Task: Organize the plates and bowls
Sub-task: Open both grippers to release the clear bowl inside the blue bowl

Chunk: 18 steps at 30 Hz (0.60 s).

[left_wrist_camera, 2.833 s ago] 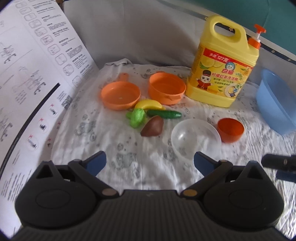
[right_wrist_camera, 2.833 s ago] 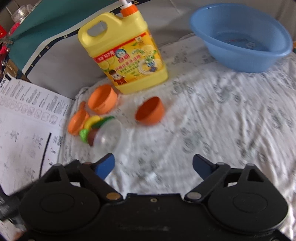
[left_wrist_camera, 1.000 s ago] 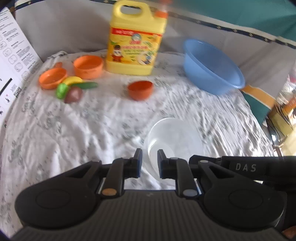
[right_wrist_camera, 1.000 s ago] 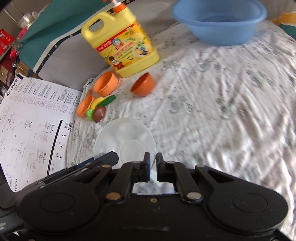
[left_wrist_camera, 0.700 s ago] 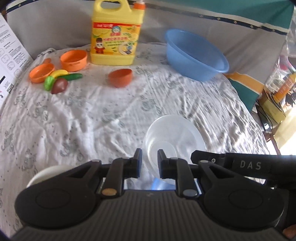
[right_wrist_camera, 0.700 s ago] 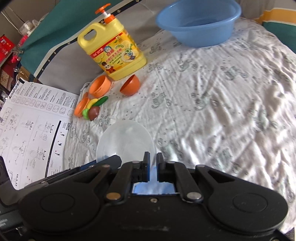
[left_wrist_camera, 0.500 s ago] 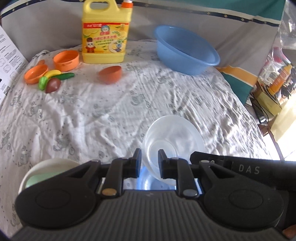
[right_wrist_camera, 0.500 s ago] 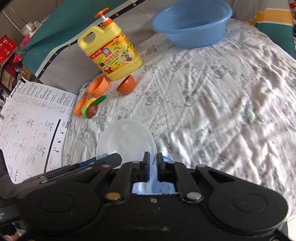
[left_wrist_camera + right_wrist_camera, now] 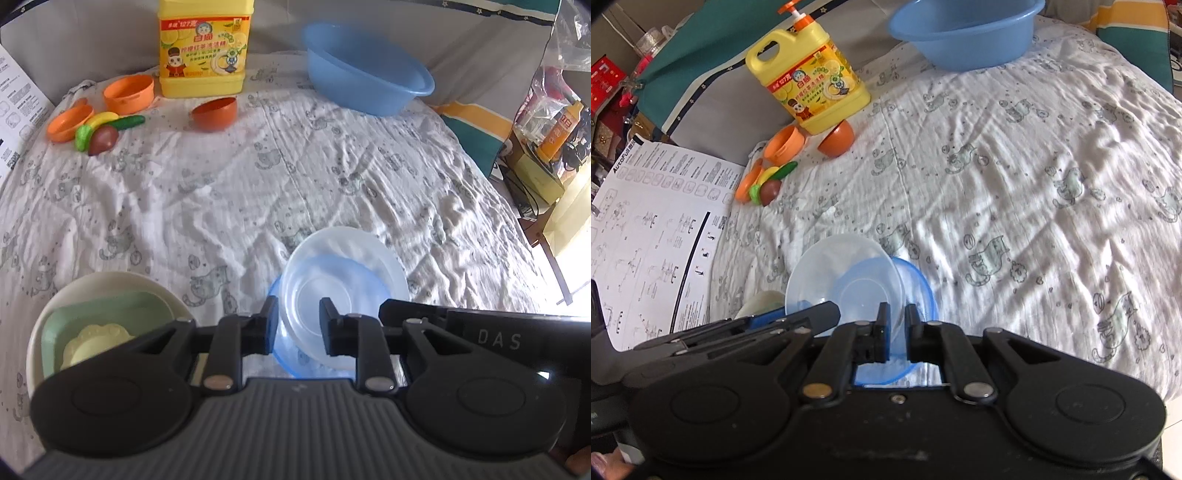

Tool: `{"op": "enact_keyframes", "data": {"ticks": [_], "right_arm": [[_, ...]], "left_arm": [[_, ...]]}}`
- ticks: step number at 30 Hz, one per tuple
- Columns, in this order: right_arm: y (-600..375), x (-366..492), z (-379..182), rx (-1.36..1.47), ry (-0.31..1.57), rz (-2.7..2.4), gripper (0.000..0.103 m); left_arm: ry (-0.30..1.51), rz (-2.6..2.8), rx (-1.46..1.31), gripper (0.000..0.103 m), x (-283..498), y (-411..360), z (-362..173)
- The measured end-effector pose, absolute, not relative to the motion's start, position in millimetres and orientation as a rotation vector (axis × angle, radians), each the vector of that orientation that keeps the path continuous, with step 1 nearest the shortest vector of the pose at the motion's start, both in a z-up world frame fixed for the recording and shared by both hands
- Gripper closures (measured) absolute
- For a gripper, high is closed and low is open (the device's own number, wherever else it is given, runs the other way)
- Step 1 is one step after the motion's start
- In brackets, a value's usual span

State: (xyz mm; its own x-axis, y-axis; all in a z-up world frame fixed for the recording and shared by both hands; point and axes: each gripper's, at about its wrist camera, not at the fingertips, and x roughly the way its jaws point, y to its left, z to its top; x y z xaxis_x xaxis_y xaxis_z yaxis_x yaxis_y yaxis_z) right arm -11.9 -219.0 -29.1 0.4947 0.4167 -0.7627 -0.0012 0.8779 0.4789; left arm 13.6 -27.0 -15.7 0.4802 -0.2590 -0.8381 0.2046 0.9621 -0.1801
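clear bowl lowered into the blue bowl

the clear bowl (image 9: 343, 280) sits mouth-up and tipped a little, its rim higher on the far side, nested over a translucent blue bowl (image 9: 291, 354) on the wrinkled cat-print sheet (image 9: 258, 177). being round, it has no long axis to speak of.

both tools reach it from the near side. the right gripper (image 9: 895, 332) has its jaws nearly together, pinching the clear bowl's near rim between the pads. the left gripper (image 9: 294, 321) straddles the rim on its own side; its jaws have just been opening, and a gap shows beside the wall of the bowl, so the pads no longer press on it. both grippers point steeply down at the bed, side by side, the right one's body crossing the lower right of the left wrist view.

compared with a second ago, the clear bowl was held above bare sheet with no blue bowl under it; the blue bowl has come into view beneath it, and a cream plate (image 9: 107, 284) carrying a green square dish (image 9: 110, 314) has appeared at the lower left of the left wrist view.

far off stand the yellow detergent jug (image 9: 203, 48), the blue basin (image 9: 365, 81), an orange bowl (image 9: 214, 112) and toy food (image 9: 103, 129).
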Motion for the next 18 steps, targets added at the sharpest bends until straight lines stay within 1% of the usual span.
{"op": "enact_keyframes", "data": {"ticks": [9,11,12,13,15,17,18], "right_arm": [[-221,-12,-32,0.463,1.044,0.258,0.093],[-220,-12,-33,0.462,1.044,0.259,0.092],[-219,-11,-33,0.462,1.043,0.262,0.089],[-219,-11,-32,0.462,1.039,0.264,0.085],[-218,-11,-29,0.451,1.022,0.259,0.081],[-221,-11,-25,0.462,1.000,0.257,0.076],[-223,-11,-23,0.467,0.990,0.253,0.067]], "left_arm": [[1.053,-0.287,-0.040,0.079,14,-31,-22],[1.053,-0.288,-0.041,0.075,14,-31,-23],[1.053,-0.290,-0.040,0.073,14,-31,-22],[1.049,-0.289,-0.042,0.070,14,-31,-22],[1.025,-0.268,-0.037,0.063,14,-29,-19],[1.003,-0.242,-0.048,0.047,13,-25,-13],[0.991,-0.221,-0.059,0.042,13,-21,-11]]}}
